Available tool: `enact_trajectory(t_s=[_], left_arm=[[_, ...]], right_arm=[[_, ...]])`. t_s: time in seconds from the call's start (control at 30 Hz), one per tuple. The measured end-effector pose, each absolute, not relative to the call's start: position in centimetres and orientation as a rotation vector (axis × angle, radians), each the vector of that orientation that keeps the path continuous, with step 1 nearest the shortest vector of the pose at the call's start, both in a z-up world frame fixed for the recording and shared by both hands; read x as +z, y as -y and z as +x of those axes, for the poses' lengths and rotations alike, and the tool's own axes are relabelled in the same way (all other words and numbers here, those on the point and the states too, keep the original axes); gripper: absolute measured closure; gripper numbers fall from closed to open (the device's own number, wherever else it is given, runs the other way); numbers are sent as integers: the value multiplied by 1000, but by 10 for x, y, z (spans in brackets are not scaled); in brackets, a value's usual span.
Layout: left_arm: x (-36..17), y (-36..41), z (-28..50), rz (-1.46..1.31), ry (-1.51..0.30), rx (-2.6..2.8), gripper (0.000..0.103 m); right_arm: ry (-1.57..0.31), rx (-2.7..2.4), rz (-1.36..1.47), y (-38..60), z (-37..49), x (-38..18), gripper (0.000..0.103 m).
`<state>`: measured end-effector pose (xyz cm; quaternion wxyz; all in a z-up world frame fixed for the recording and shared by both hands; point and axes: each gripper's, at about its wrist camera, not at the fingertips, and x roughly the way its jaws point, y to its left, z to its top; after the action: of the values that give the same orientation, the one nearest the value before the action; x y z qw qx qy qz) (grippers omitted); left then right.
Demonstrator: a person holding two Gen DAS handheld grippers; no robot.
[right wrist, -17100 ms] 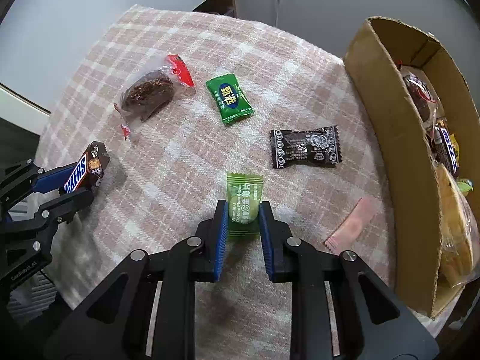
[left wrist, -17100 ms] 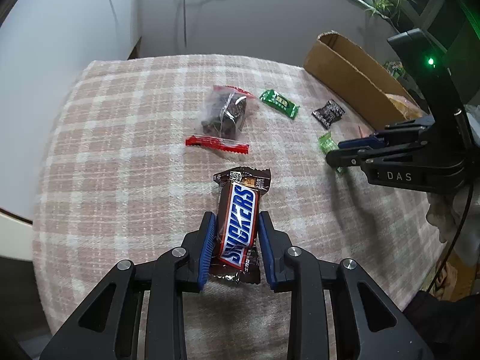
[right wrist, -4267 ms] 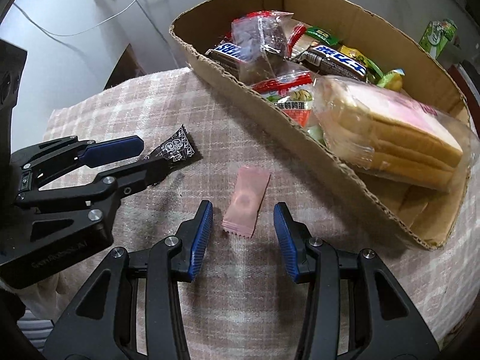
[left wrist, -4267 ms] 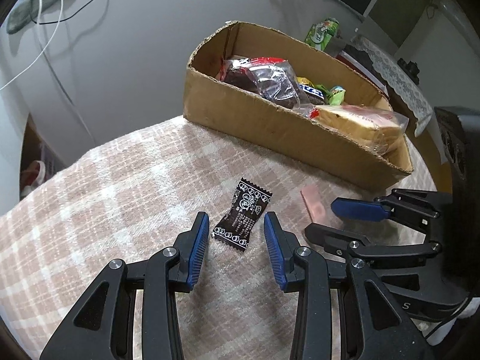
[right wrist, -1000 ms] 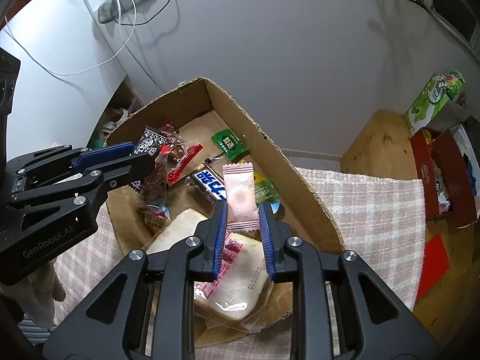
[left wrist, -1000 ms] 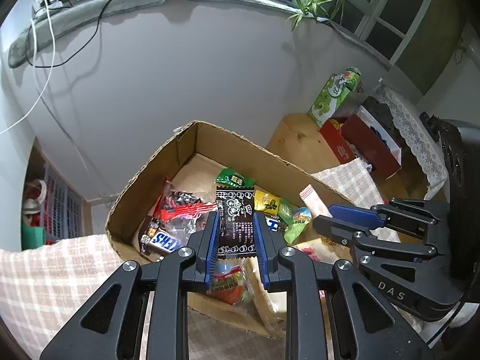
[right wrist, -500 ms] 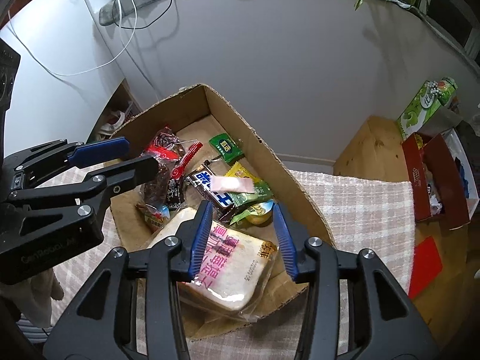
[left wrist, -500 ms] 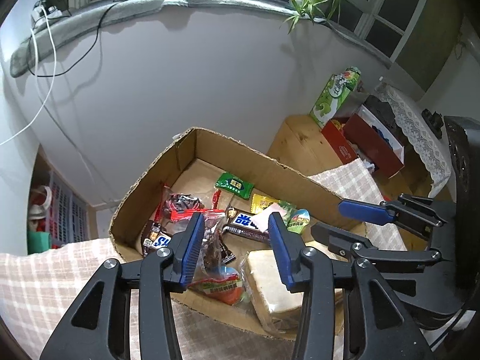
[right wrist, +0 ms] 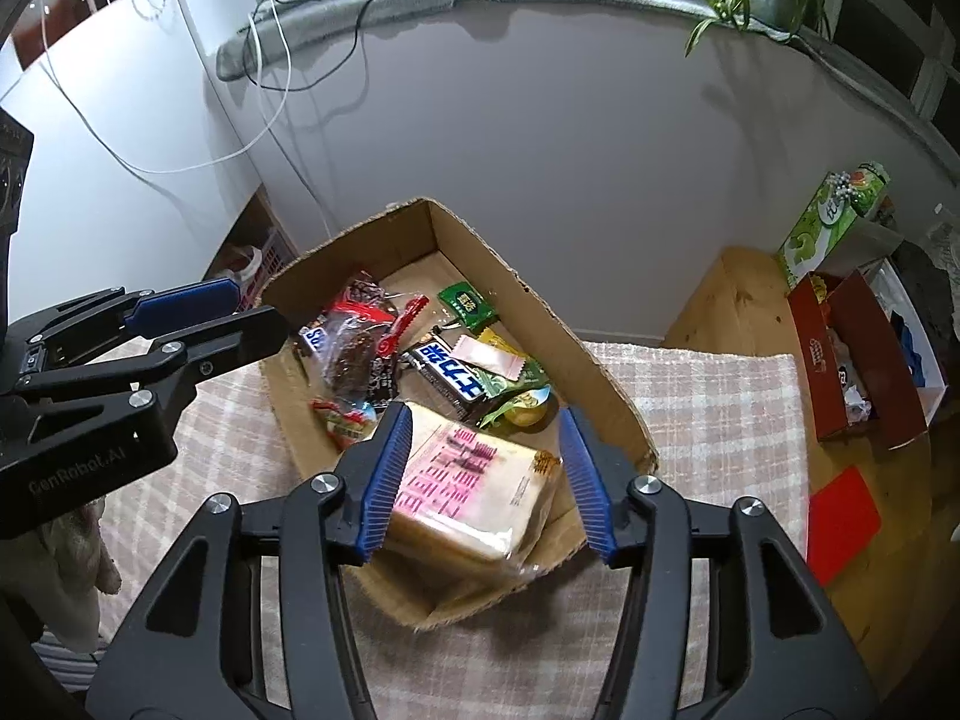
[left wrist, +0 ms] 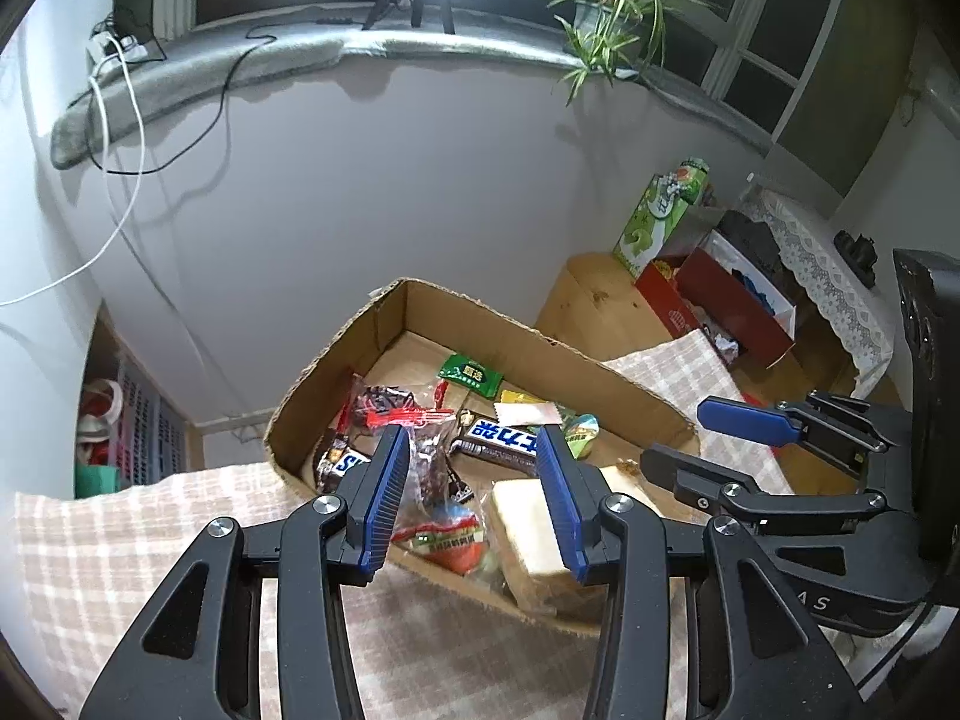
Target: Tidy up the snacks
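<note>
An open cardboard box holds several snacks. A pink candy lies loose on a dark chocolate bar. A black candy wrapper rests against a clear bag of dark snacks. A bread pack fills the near end, and a green candy lies at the far end. My left gripper hangs open and empty above the box. My right gripper hovers over the bread, its jaws opening with nothing between them. Each gripper shows in the other's view.
The box stands on a plaid-clothed table close to a grey wall. Beyond the table's right edge are a wooden stand, a red box and a green carton. Cables hang down the wall at the left.
Both grippers opened and let go: the black candy and the pink candy dropped into the box. Both grippers have since risen and drawn back from it.
</note>
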<state>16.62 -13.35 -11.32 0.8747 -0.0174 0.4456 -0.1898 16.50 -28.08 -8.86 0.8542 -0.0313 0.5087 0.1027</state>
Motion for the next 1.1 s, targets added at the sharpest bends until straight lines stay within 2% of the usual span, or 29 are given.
enact_trajectory(t_s=[0.17,0.27,0.43,0.47,0.53,0.6,0.8,1.1], left_arm=[[-102,127,148,-40,-903,-392,60],[-95,124,135,-43,-888,-387,60],[-86,124,113,-25,-872,-386,60],[-84,125,109,-20,-869,-385,60],[-80,124,98,-18,-858,-374,53],[-78,121,90,-30,-851,-361,42],[-74,115,75,-46,-847,-311,37],[-69,112,64,-36,-835,-263,37]], right_arm=[[-1040,206,-38,285,147,-75,49],[-1017,189,-34,288,134,-67,36],[-999,153,-34,294,111,-60,32],[-997,140,-31,296,105,-60,28],[-988,127,-18,301,97,-58,22],[-983,117,-13,302,91,-57,21],[-971,91,-31,303,77,-53,21],[-962,89,-38,302,74,-49,21]])
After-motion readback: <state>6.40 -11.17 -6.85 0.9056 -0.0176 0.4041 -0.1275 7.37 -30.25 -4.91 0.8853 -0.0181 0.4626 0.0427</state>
